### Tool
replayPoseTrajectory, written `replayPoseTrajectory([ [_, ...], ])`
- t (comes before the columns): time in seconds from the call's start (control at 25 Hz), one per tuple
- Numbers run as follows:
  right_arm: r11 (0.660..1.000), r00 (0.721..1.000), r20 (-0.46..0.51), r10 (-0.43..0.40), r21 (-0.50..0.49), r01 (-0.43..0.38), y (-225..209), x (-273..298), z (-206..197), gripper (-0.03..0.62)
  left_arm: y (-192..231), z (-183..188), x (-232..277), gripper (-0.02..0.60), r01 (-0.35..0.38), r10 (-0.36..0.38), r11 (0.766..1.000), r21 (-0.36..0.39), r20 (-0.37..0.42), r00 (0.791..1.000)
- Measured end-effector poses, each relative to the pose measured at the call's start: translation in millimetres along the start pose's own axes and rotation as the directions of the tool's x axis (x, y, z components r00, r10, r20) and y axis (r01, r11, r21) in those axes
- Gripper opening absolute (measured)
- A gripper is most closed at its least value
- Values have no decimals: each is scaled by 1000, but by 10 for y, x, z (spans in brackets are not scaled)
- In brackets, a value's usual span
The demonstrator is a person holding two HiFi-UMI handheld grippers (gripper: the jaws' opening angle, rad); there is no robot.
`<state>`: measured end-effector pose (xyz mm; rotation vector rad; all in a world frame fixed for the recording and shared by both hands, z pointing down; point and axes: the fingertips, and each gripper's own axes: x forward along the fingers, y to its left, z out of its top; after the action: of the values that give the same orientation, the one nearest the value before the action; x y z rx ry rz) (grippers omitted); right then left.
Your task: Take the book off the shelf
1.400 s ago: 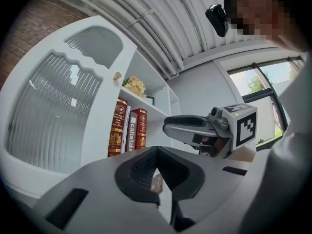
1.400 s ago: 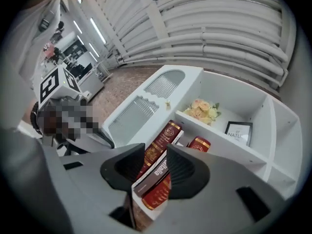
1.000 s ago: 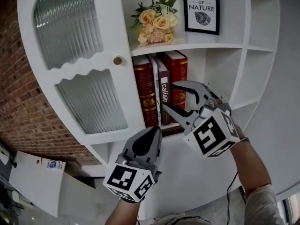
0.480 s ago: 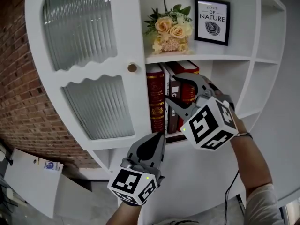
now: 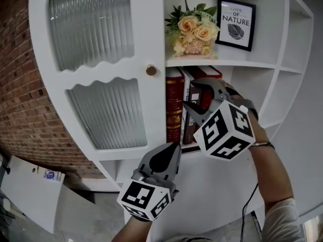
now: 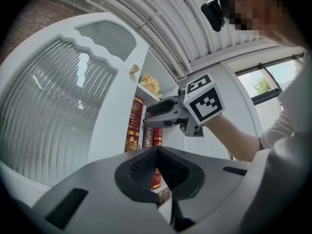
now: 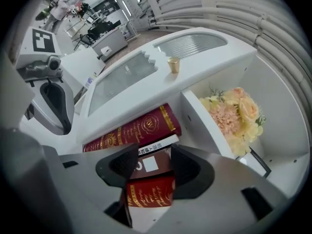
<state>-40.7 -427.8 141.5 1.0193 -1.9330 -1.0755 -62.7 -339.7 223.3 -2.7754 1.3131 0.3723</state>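
Note:
Several books stand on the white cabinet's middle shelf (image 5: 222, 64): a dark red one with gold print (image 5: 174, 105), a thin white one (image 5: 185, 97), a brown one (image 5: 190, 131) and a red one (image 5: 211, 73). My right gripper (image 5: 191, 94) is open at their spines. In the right gripper view the brown book (image 7: 151, 165) and the red book (image 7: 146, 191) show between its pads (image 7: 122, 165), which do not press on them. My left gripper (image 5: 170, 147) is shut and empty, lower down in front of the cabinet's bottom edge.
A shut cabinet door (image 5: 96, 59) with ribbed glass and a brass knob (image 5: 151, 70) is left of the books. Flowers (image 5: 194, 32) and a framed print (image 5: 236, 16) stand on the shelf above. A brick wall (image 5: 20, 84) is at the far left.
My right gripper has moved up and in toward the book spines, its jaws a little wider. The left gripper has stayed shut and low.

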Motion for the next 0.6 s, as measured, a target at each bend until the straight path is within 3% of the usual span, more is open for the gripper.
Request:
replayPoseTrajectory([
  [0.2, 998, 999, -33, 1, -62, -3, 55, -34, -2, 210, 9, -39, 18, 11, 8, -8, 1000, -8, -5, 1000],
  [0.6, 998, 996, 52, -67, -11, 68, 157, -336, 117, 210, -47, -126, 49, 11, 31, -31, 999, -16, -19, 999],
])
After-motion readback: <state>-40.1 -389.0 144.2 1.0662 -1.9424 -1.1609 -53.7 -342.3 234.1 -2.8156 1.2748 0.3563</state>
